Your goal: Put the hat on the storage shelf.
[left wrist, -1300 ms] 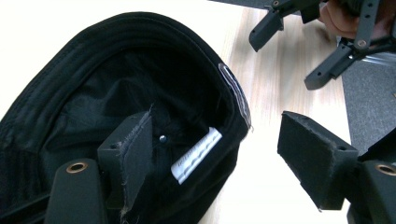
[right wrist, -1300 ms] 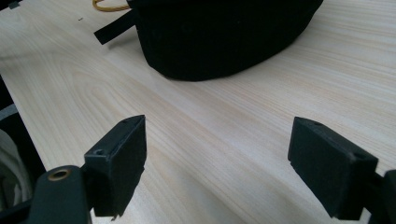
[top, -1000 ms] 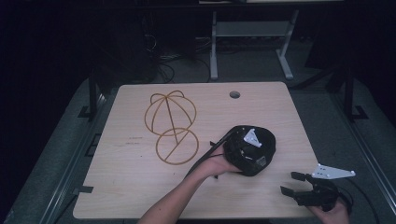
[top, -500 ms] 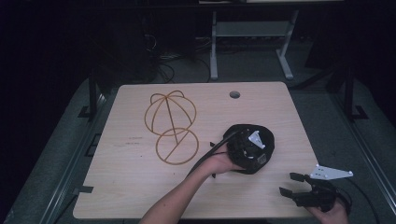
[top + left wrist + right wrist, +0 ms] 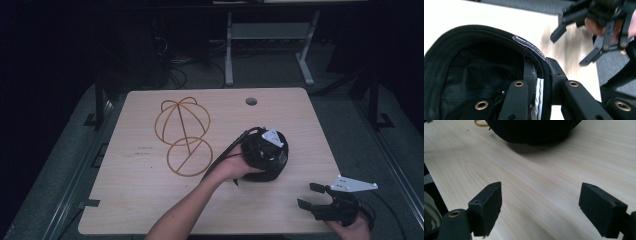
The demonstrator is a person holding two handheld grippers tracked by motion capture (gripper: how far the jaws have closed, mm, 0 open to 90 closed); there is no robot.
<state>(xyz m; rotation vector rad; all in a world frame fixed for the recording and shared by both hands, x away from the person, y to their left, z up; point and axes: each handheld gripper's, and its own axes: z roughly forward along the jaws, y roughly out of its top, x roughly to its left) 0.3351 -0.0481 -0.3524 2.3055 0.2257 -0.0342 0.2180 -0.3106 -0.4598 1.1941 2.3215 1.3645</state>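
While left tongs (image 5: 541,85) clamp black cap (image 5: 474,75) rim, right tongs (image 5: 549,205) gape empty; label unreadable.

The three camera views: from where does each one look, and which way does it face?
High view: above the table's near edge, facing forward and down; forearm and both hands enter below.
Left gripper view: on the left claw, facing the black fabric cap it pinches.
Right gripper view: on the right claw, open, facing the light wooden table.
All share the cap.

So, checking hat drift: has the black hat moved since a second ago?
Barely, if at all: the hat, clamped by the left gripper, sits about as far from the wire stand.
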